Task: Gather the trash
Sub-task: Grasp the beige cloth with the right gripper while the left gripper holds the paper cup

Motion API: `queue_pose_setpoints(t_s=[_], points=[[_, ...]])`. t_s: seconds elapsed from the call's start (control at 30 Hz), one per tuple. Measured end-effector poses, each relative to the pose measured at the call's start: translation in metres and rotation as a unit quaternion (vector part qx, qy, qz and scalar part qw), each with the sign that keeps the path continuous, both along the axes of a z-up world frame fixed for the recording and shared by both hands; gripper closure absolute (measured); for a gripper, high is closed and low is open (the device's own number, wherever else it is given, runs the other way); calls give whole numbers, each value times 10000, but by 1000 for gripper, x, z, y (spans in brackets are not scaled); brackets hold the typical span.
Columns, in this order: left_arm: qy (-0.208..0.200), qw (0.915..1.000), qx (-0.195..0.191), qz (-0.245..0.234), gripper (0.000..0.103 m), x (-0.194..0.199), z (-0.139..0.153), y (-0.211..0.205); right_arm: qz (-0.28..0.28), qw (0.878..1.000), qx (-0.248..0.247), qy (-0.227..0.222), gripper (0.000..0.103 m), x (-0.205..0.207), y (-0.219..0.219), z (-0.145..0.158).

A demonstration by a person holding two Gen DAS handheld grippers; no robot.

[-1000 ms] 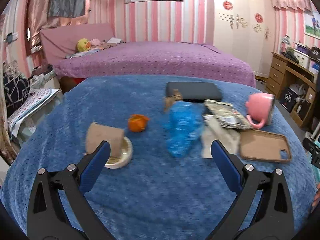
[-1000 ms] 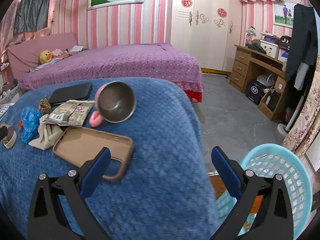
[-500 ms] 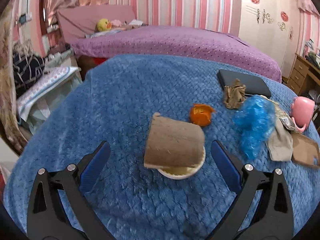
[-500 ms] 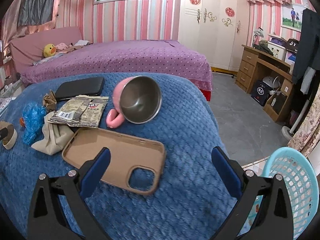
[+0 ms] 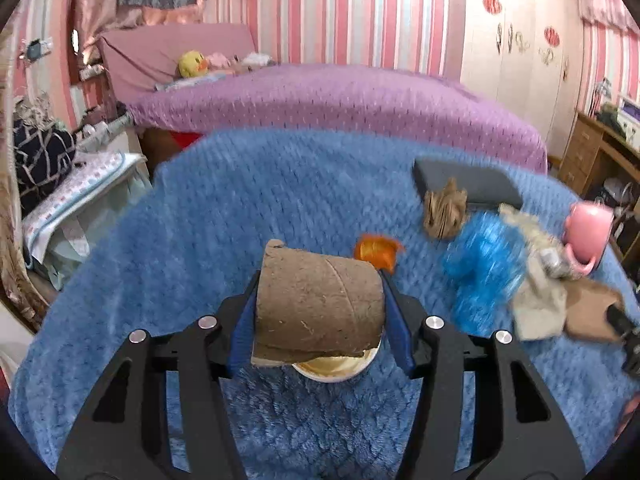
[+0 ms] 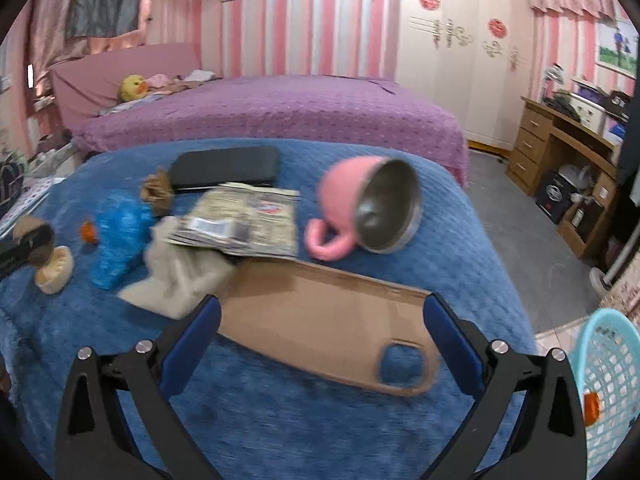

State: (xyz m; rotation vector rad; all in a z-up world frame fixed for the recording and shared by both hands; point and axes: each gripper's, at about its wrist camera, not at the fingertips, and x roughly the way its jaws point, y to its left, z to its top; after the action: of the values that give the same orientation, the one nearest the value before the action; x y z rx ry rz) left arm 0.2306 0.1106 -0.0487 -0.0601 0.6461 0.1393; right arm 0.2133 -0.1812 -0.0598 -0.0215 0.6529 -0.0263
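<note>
the left gripper [image 5: 318, 320] jaws have just been closing and now clamp the sides of a brown cardboard tube [image 5: 318, 304], lying on a small cup [image 5: 336, 366] on the blue worktop [image 5: 248, 208], long axis left to right. the right gripper [image 6: 320, 340] jaws stand apart above a phone case [image 6: 320, 320]; the basket [image 6: 604, 380] waits near right, likely for trash.

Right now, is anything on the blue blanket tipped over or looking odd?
Yes. The pink mug lies on its side, its metal-lined mouth facing the camera, beside the snack wrapper. The flattened cardboard tube sits between the left hand-held gripper's closing pads, over a small cup.
</note>
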Motion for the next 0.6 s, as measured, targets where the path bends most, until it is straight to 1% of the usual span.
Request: queue_pose_setpoints(t_s=[0.07, 0.17, 0.23, 0.3, 0.43, 0.5, 0.53, 0.57, 0.6], points=[[-180, 9998, -46, 39, 49, -7, 9, 3, 175, 9998, -69, -17, 4, 3, 16, 2], [-235, 9996, 10, 138, 49, -10, 13, 5, 478, 9988, -100, 85, 5, 11, 36, -2], [-203, 9996, 44, 209, 49, -9, 12, 8, 653, 9976, -145, 165, 12, 17, 47, -6], [-151, 9995, -7, 266, 49, -7, 10, 13, 837, 9960, -164, 282, 33, 24, 57, -10], [-143, 9992, -59, 365, 49, -6, 11, 18, 1187, 9916, -80, 498, 45, 36, 74, -18], [-158, 9991, -90, 381, 49, -7, 11, 19, 1376, 9883, -221, 627, 60, 39, 84, -24], [-165, 9990, -103, 391, 49, -7, 12, 19, 1421, 9875, -225, 646, 64, 39, 85, -26], [-169, 9990, -108, 395, 49, -7, 12, 19, 1488, 9868, -165, 620, 75, 38, 85, -24], [-173, 9990, -107, 397, 49, -8, 12, 18, 1515, 9867, -106, 576, 82, 35, 83, -22]])
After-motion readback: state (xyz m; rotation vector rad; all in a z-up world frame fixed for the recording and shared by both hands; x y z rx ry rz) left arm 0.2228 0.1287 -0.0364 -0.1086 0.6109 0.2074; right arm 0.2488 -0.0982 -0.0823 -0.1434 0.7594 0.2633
